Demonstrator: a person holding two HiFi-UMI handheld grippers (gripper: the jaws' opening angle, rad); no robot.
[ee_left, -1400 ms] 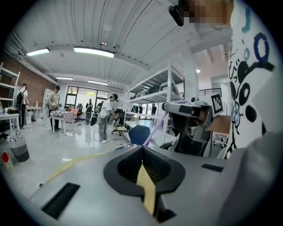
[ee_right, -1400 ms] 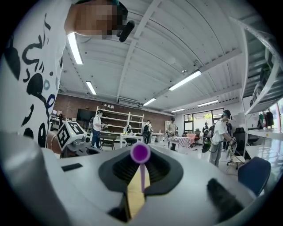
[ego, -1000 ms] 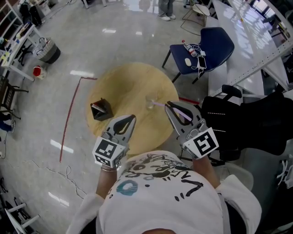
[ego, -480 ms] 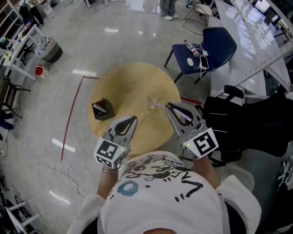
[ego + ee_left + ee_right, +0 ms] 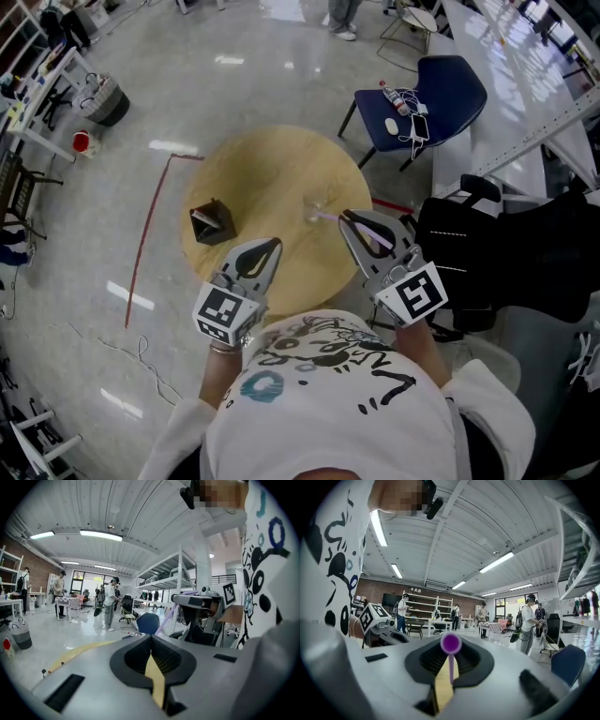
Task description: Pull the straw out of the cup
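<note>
Extraction step: right tongs [image 5: 349, 221] grip straw [image 5: 451, 643], tip near cup [image 5: 312, 208]; left tongs [image 5: 270, 246] closed, empty. Nxt: pull back w/o tipping.

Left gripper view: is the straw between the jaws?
No, the left gripper has its jaws tip to tip, with only the wooden table showing through the gap behind them.

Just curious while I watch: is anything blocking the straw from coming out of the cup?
Nothing visible does. The right tool is shut on the purple straw, which leads to the clear cup on the round table. The dark box sits apart at the left, and the left tool is shut and empty.
</note>
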